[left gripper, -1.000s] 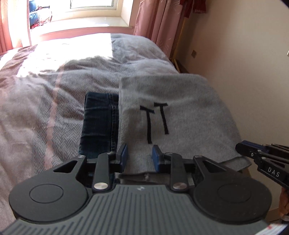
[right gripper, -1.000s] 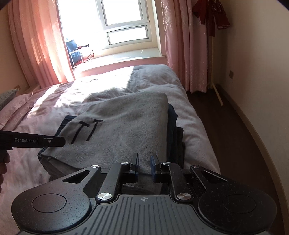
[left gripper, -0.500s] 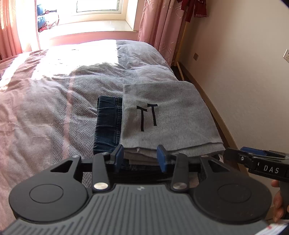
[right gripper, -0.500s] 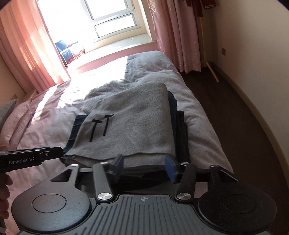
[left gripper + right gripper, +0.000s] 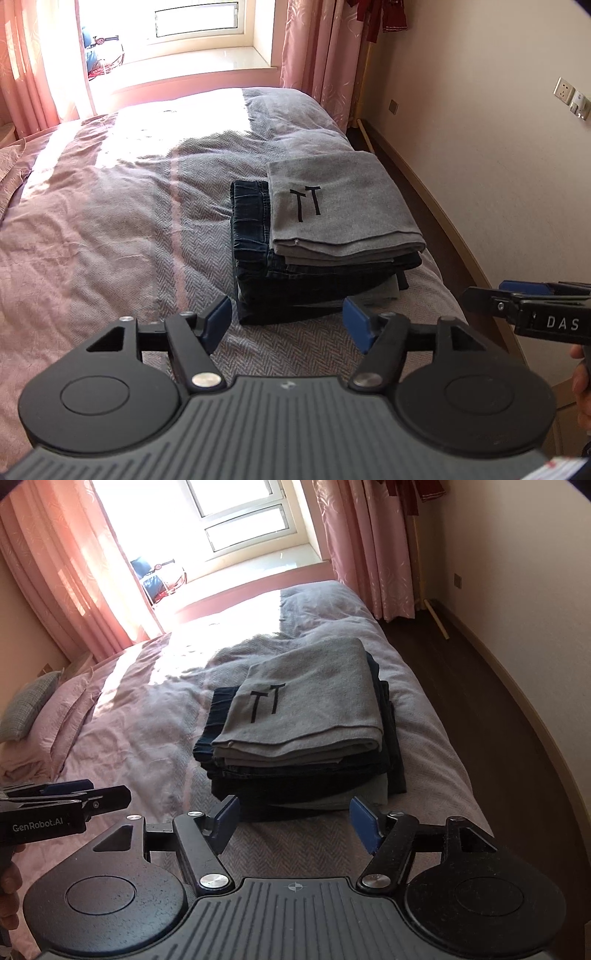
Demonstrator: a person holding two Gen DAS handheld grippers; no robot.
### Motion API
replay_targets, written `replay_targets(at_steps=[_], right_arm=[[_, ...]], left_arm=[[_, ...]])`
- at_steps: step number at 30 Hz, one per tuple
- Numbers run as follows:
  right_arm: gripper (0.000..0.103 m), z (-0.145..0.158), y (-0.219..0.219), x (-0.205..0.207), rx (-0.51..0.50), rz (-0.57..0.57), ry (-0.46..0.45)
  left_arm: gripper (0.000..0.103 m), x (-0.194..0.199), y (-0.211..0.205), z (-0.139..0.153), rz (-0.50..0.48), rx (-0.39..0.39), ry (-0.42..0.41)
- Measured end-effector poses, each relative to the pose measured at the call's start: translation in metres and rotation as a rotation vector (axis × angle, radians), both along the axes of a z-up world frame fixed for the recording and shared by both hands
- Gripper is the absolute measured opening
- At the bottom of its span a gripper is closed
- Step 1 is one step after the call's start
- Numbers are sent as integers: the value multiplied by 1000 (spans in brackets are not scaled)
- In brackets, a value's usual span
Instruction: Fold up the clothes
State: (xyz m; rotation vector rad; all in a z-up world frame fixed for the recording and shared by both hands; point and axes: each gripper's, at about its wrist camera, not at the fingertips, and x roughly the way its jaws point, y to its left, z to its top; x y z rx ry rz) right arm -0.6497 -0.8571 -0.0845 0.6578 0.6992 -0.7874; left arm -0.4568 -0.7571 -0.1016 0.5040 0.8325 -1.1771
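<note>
A folded grey garment (image 5: 343, 206) (image 5: 310, 705) with a black "TT" mark lies on top of a stack of folded clothes. Dark blue jeans (image 5: 251, 218) (image 5: 218, 720) and other dark folded pieces sit under it, near the bed's right edge. My left gripper (image 5: 287, 322) hangs open just short of the stack, nothing between its blue pads. My right gripper (image 5: 295, 819) is open too, a little back from the stack's near side. Each gripper shows at the edge of the other's view, the right gripper (image 5: 532, 314) held by a hand, the left gripper (image 5: 66, 805) likewise.
The bed (image 5: 110, 229) carries a pinkish-grey herringbone cover, sunlit toward the window (image 5: 195, 18). Pillows (image 5: 33, 709) lie at the far left. Pink curtains (image 5: 369, 546) hang by the window. Dark floor (image 5: 480, 686) and a cream wall (image 5: 498, 147) run along the bed's right side.
Both grippers have let go of the grey garment, opened wide and drawn back from the stack. The garment now rests flat on top of the pile.
</note>
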Motion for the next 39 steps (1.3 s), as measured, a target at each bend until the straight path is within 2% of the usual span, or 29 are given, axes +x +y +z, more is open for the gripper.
replay_targets(at_steps=[6, 9, 11, 18, 28, 39], right_arm=[[63, 20, 41, -10, -16, 10, -16], [63, 25, 58, -13, -21, 20, -15], [63, 27, 67, -15, -23, 23, -15], [63, 34, 94, -20, -40, 25, -14], [63, 37, 124, -27, -54, 26, -11], [63, 37, 133, -32, -58, 22, -9]], left_arm=[[71, -13, 34, 17, -13, -26, -31], [82, -18, 49, 21, -7, -33, -54], [84, -22, 58, 22, -7, -37, -68], [95, -30, 90, 25, -8, -55, -60], [94, -36, 115, 27, -40, -55, -1], [94, -42, 115, 24, -48, -52, -22]])
